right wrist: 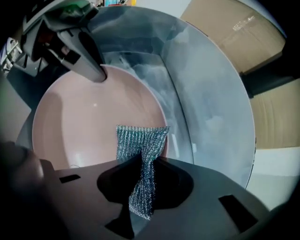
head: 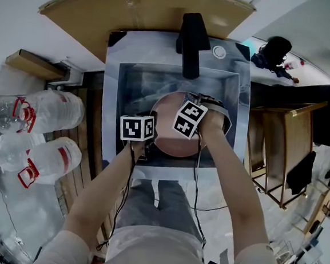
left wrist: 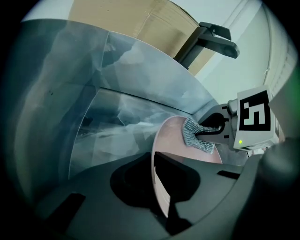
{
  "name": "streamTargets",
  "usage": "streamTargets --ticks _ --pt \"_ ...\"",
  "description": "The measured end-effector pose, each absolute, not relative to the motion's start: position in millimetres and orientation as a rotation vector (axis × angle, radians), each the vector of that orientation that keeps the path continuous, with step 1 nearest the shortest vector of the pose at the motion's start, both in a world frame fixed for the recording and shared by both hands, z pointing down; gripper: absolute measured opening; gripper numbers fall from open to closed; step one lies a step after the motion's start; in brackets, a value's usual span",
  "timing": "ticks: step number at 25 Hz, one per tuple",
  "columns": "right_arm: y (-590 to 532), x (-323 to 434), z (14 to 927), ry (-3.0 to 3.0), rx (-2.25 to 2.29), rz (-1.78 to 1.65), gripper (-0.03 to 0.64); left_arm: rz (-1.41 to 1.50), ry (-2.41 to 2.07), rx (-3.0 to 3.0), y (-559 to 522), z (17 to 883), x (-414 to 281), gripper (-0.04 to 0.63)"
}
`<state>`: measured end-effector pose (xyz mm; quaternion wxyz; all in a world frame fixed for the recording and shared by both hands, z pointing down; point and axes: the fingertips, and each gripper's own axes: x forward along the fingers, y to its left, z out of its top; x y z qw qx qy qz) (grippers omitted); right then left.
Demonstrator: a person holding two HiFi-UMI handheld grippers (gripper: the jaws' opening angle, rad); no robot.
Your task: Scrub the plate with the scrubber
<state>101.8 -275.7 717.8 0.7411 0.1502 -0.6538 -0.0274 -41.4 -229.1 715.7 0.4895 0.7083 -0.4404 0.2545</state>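
Note:
A pink plate [head: 167, 135] stands tilted in the steel sink [head: 133, 85]. My left gripper [left wrist: 161, 194] is shut on the plate's rim [left wrist: 153, 164], holding it on edge. My right gripper [right wrist: 140, 187] is shut on a silver mesh scrubber [right wrist: 140, 145], whose free end lies flat against the plate's face [right wrist: 84, 126]. From the left gripper view the scrubber [left wrist: 197, 136] presses on the upper part of the plate, with the right gripper [left wrist: 220, 131] behind it. In the head view both marker cubes [head: 138, 128] hover over the plate and hide the jaws.
A black faucet [head: 191, 42] rises at the sink's back edge. Several large water bottles [head: 44, 129] lie on the floor to the left. A wooden chair [head: 292, 151] stands to the right. A cardboard panel [head: 147, 6] leans behind the sink.

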Motion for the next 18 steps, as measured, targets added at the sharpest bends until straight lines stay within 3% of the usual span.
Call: streamTargets --ticks 7,18 --pt "-207 127 712 -1.431 0.176 0.078 0.097 0.618 -1.077 1.724 -230 716 -43 0.040" --pt "-139 13 711 -1.808 0.029 0.189 0.106 0.588 -1.086 1.669 -230 717 -43 0.041"
